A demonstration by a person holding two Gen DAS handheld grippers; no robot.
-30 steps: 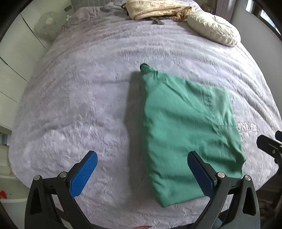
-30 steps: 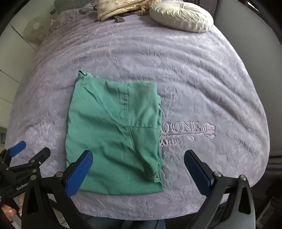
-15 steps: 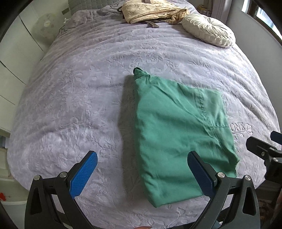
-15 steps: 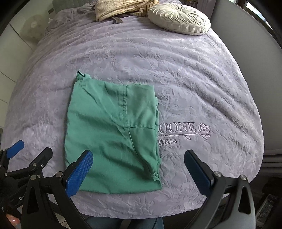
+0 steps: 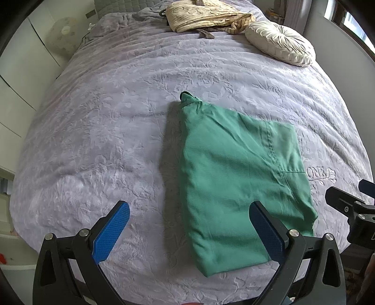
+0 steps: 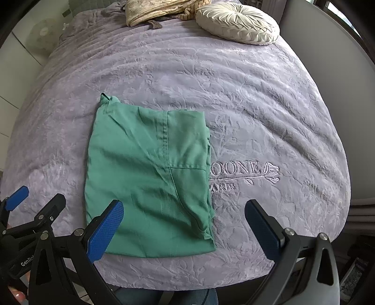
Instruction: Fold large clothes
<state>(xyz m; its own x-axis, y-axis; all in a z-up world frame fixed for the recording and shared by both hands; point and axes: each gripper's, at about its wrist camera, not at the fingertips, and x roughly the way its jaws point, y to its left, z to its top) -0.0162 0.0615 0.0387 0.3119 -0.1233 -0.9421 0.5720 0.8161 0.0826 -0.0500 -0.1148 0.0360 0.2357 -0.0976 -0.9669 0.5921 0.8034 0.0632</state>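
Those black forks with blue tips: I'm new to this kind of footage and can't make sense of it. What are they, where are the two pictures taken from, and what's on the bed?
They are hand-held grippers, one in each of a person's hands; there is no robot arm. Each carries a wide-angle camera looking forward along its two fingers, so each picture shows its own fingers at the bottom. The left gripper fills one view, the right gripper the other, and each also shows at the edge of the other's picture. Both are open and hold nothing.

On the purple bedspread lies a green garment, folded into a rough rectangle and partly covering stitched lettering. At the far end are a round cream cushion and a beige bundle of cloth.
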